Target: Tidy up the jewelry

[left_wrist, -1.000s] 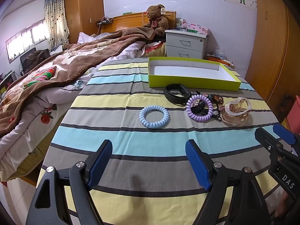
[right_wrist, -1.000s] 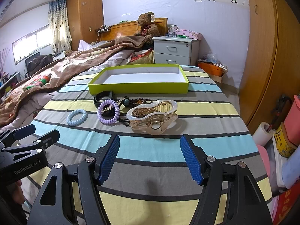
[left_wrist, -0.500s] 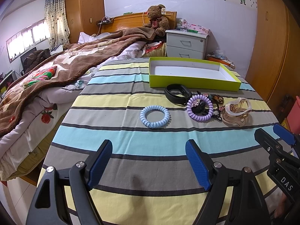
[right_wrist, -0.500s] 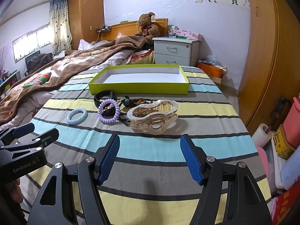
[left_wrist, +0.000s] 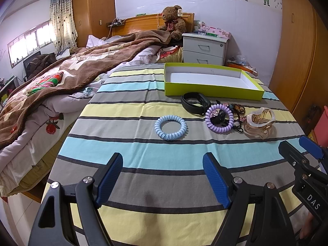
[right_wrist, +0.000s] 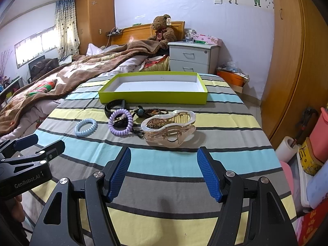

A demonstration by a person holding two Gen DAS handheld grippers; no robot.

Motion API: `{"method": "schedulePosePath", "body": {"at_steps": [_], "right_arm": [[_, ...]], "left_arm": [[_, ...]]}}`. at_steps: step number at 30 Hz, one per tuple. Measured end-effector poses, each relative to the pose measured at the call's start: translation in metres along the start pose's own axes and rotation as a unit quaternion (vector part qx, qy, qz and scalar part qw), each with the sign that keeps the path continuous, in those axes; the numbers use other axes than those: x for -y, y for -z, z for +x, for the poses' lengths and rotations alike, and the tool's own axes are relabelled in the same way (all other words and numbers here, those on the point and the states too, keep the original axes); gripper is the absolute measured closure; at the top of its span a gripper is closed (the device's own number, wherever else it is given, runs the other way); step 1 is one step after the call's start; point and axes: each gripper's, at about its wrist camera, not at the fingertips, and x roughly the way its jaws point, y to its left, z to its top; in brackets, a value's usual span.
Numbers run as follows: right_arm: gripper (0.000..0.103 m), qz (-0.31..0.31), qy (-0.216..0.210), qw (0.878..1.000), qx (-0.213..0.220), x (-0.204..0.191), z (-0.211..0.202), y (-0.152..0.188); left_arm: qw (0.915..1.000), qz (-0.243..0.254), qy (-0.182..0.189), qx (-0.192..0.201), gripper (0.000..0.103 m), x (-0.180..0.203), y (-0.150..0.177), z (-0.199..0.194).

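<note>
On the striped tablecloth lie a light blue spiral hair tie (left_wrist: 170, 127) (right_wrist: 85, 127), a purple spiral hair tie (left_wrist: 219, 121) (right_wrist: 120, 122), a black band (left_wrist: 195, 100) (right_wrist: 114, 105), a dark beaded piece (right_wrist: 152, 111) and a clear amber hair claw (left_wrist: 260, 122) (right_wrist: 169, 126). Behind them sits an empty lime-green box (left_wrist: 212, 81) (right_wrist: 153, 87). My left gripper (left_wrist: 163, 170) is open, well short of the blue tie. My right gripper (right_wrist: 164, 165) is open just in front of the hair claw. Nothing is held.
A bed with a brown blanket (left_wrist: 67, 71) borders the table's left side. A grey nightstand (left_wrist: 205, 49) and teddy bear (left_wrist: 173, 21) stand behind. A wooden wardrobe (right_wrist: 295, 61) and floor clutter with a tape roll (right_wrist: 288, 148) lie to the right of the table edge.
Both views have shifted only slightly; the grippers hover in nearly the same place and stay open. The items on the cloth have not moved.
</note>
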Motion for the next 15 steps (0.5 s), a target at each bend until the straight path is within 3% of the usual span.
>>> {"method": "schedulePosePath", "body": {"at_steps": [15], "right_arm": [[0.036, 0.000, -0.001, 1.000, 0.001, 0.0001, -0.0008, -0.0003]], "left_arm": [[1.0000, -0.001, 0.000, 0.001, 0.021, -0.0015, 0.0008, -0.0013]]}}
